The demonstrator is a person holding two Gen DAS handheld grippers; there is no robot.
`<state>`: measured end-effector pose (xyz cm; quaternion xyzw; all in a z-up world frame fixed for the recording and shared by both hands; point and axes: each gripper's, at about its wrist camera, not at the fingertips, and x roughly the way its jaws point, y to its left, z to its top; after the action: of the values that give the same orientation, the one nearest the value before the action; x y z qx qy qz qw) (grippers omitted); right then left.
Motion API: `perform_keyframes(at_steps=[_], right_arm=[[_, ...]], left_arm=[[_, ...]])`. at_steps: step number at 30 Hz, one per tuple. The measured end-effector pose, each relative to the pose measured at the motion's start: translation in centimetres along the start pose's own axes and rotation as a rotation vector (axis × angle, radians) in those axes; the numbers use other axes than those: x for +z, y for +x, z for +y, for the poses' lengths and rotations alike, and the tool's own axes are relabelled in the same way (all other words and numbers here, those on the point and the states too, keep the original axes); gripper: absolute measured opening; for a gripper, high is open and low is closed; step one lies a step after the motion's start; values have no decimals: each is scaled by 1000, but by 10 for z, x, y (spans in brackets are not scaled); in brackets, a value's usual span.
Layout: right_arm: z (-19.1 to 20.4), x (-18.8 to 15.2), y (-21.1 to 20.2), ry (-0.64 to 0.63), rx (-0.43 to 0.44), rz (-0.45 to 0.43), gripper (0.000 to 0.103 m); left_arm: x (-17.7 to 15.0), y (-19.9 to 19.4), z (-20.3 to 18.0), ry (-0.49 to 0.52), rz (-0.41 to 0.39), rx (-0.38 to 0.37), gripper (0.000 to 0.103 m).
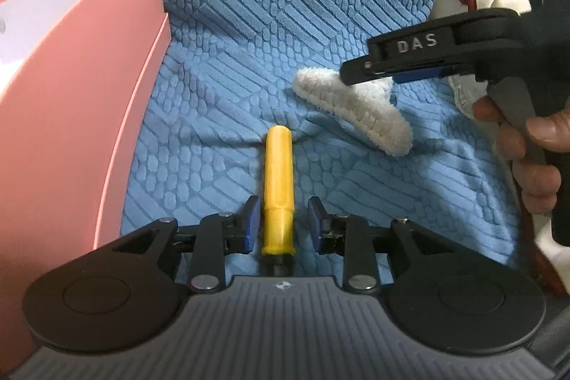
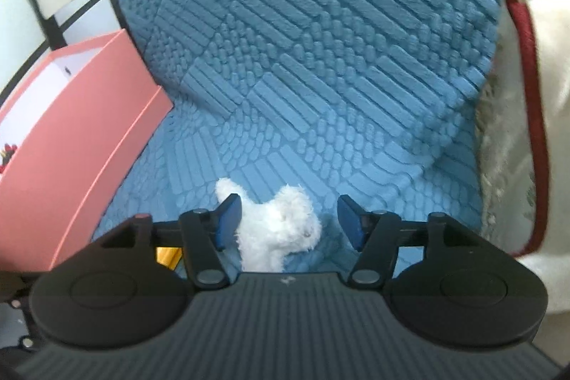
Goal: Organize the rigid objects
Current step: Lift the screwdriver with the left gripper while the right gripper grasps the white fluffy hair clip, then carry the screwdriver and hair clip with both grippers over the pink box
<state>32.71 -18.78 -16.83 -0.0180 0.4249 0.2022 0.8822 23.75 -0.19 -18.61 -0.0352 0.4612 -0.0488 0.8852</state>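
Observation:
A yellow-handled screwdriver point(image 1: 278, 187) lies on the blue textured cushion point(image 1: 285, 24), handle pointing away. My left gripper point(image 1: 283, 223) is open, its blue pads on either side of the handle's near end, not touching it. A fluffy white hair claw clip point(image 1: 352, 109) lies to the right. My right gripper point(image 2: 288, 223) is open with the white clip point(image 2: 278, 234) between its fingers, nearer the left pad; it also shows in the left wrist view point(image 1: 409, 70) over the clip's far end. A bit of yellow point(image 2: 167, 255) shows behind its left linkage.
An open pink box point(image 1: 71, 95) stands at the left on the cushion, also in the right wrist view point(image 2: 82, 145), with something dark and red inside. White fabric with red trim point(image 2: 527, 95) lies along the right edge. The cushion's backrest rises behind.

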Motion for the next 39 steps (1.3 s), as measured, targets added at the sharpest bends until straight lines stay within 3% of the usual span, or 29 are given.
perform_keyframes(at_steps=[11,16,20,24,28,39], right_arm=[[12,2,5,-82,51,50,72],[13,0,11,-113,7,84,71],[14,0,16,-145,-3,97,54],[17,1,16,-156,-21,99,51],[20,4,9,-121,-37,73,50],[21,-22,-14,71,-90,102,50]], left_arm=[[5,5,0,21,-6,7,33],[6,7,-4,29,-11,25,33],[7,8,-6,39,-17,37,30],[7,10,-7,42,-28,46,28],[8,12,-7,45,-39,58,21],[15,10,14,-52,-46,28,20]])
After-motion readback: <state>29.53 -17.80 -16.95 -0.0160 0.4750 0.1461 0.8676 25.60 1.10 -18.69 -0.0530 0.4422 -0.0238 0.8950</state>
